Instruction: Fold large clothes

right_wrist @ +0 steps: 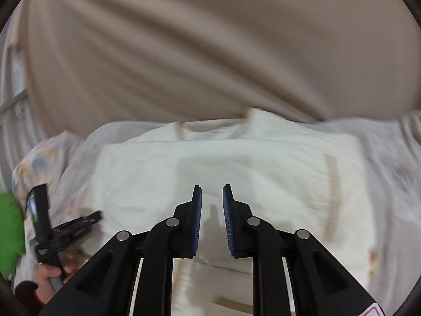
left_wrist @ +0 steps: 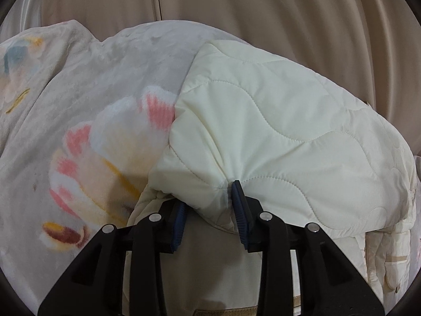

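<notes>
- While its blue-padded jaws stand partly apart, the left gripper (left_wrist: 209, 210) pinches a bunched fold of the cream quilted jacket (left_wrist: 276, 144) between them, low in the middle of the left wrist view; the cloth fills the gap and puckers at the right-hand fingertip (left_wrist: 236, 184).
- From that pinch the jacket spreads up and to the right across the frame, its folded edge hanging at the lower right.
- Left of the jacket, a pale fleece blanket (left_wrist: 79, 137) with pink and yellow flowers covers the left half of the frame, beneath the garment.
- Beige curtain (left_wrist: 236, 13) folds fill the top.
- Seen from the right wrist, the right gripper (right_wrist: 212, 188) is unclenched, a narrow gap between its pads with nothing in it, at lower centre.
- Beyond and below its tips the jacket (right_wrist: 236, 158) lies blurred across the middle of the frame; whether the tips touch it I cannot tell.
- At lower left, a hand (right_wrist: 51, 273) holds the other gripper's handle.
</notes>
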A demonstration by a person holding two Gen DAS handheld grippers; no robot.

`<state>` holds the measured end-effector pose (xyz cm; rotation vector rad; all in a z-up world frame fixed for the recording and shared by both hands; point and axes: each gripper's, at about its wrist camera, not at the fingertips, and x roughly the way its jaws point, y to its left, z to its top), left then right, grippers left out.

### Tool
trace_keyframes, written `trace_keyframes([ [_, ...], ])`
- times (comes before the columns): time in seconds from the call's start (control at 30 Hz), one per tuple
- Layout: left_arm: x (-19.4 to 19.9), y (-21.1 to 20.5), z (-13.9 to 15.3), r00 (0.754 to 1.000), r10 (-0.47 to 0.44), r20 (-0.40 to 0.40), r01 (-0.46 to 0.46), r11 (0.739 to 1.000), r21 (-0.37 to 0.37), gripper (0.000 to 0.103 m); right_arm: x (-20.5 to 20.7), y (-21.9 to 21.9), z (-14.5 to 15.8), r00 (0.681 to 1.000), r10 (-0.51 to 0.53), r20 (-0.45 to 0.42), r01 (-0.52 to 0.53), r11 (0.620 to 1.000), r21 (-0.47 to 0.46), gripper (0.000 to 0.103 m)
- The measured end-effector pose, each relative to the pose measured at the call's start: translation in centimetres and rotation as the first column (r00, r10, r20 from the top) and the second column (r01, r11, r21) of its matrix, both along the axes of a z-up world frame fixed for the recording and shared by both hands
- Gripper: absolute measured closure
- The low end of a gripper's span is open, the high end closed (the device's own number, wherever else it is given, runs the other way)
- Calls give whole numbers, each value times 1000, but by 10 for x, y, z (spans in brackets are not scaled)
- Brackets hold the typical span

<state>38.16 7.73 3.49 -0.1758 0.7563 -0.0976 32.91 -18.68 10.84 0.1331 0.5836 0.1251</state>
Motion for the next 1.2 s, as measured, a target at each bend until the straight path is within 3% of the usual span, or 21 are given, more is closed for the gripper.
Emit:
trace_keyframes([
  [0.23, 1, 0, 0, 1000, 0, -6, 0, 1000, 13, 71, 62, 106, -27, 987, 143, -77, -151, 982, -110, 86],
  [0.33, 2, 1, -1, 1000, -1, -11, 1, 1000, 14, 71, 74, 116, -41, 986, 137, -100, -149, 980, -129, 87],
  [0.4, 2, 1, -1, 1000, -2, -13, 2, 1000, 16, 71, 70, 103, -49, 988, 114, -105, -128, 983, -134, 95],
  [0.57, 2, 1, -1, 1000, -3, -13, 3, 1000, 18, 70, 56, 11, -53, 995, -29, -93, 21, 996, -91, 96],
  [0.77, 2, 1, -1, 1000, -7, -13, 7, 1000, 20, 67, 22, -107, -60, 966, -232, -111, 238, 970, 40, 103],
  [0.9, -10, 13, 13, 1000, -16, 11, 16, 999, -32, 60, -1, -137, -58, 953, -272, -134, 284, 955, 83, 103],
  [0.97, -26, 26, 35, 999, 1, 53, 2, 999, -53, 47, -11, -137, -49, 954, -279, -108, 286, 956, 60, 89],
  [1.0, -34, 32, 50, 996, 8, 90, -2, 998, -69, 34, -16, -137, -43, 958, -271, -87, 277, 959, 60, 74],
  [1.03, -42, 38, 66, 991, 19, 133, -8, 997, -83, 23, -19, -137, -38, 961, -267, -66, 271, 960, 70, 52],
  [1.1, -54, 43, 101, 972, 54, 228, -34, 995, -90, 12, -21, -139, -30, 961, -274, -28, 276, 956, 95, 33],
  [1.2, -39, 23, 132, 961, 28, 275, -24, 1000, -19, 7, -9, -145, -31, 963, -262, -64, 269, 949, 164, 32],
])
